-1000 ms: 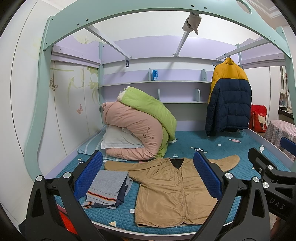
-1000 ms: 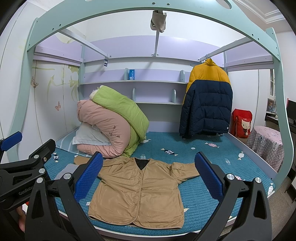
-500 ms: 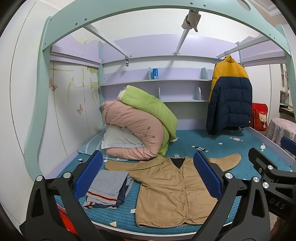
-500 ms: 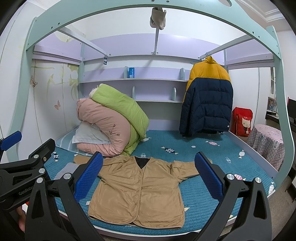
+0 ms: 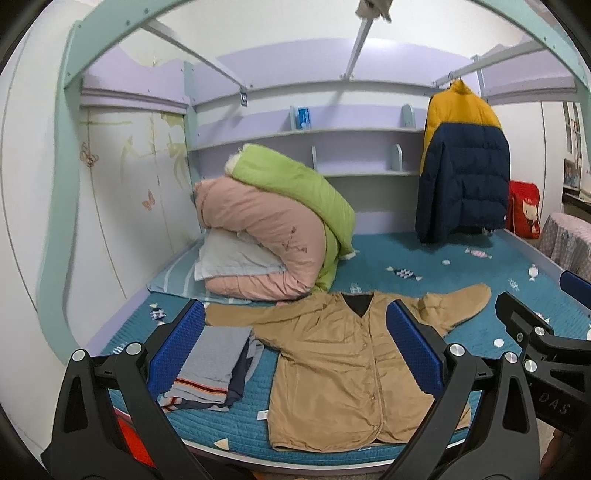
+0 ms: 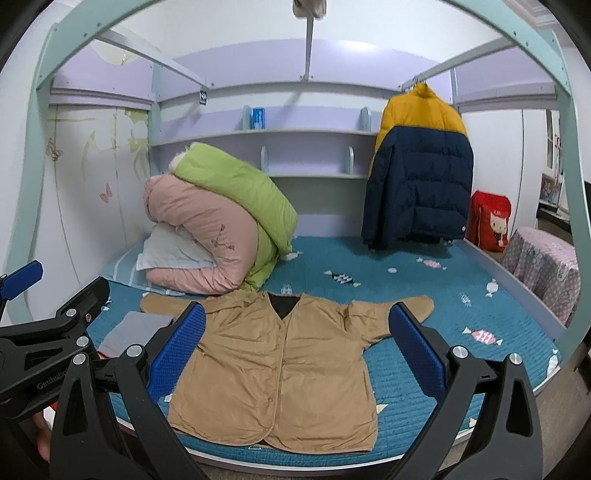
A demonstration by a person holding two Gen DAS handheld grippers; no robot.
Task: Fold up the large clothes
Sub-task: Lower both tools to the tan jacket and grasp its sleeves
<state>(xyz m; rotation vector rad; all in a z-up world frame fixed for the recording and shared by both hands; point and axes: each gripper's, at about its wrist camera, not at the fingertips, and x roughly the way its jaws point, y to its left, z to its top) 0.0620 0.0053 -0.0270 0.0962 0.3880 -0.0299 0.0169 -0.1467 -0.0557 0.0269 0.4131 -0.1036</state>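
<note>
A tan button-front jacket (image 5: 332, 365) (image 6: 280, 365) lies spread flat, front up, on the teal bed mat, with both sleeves stretched out sideways. My left gripper (image 5: 295, 354) is open and empty, held in front of the bed's near edge, short of the jacket. My right gripper (image 6: 295, 354) is also open and empty, hovering before the jacket's hem. Each gripper shows at the edge of the other's view.
A folded grey and navy clothes pile (image 5: 214, 369) lies left of the jacket. Rolled pink and green quilts (image 6: 221, 229) with a pillow sit at the back left. A yellow and navy puffer coat (image 6: 417, 173) hangs at the right. The bed frame arch (image 5: 110, 29) curves overhead.
Both grippers have moved a little closer to the bed and tilted slightly down, so the jacket sits higher and larger in view. Both stay open.
</note>
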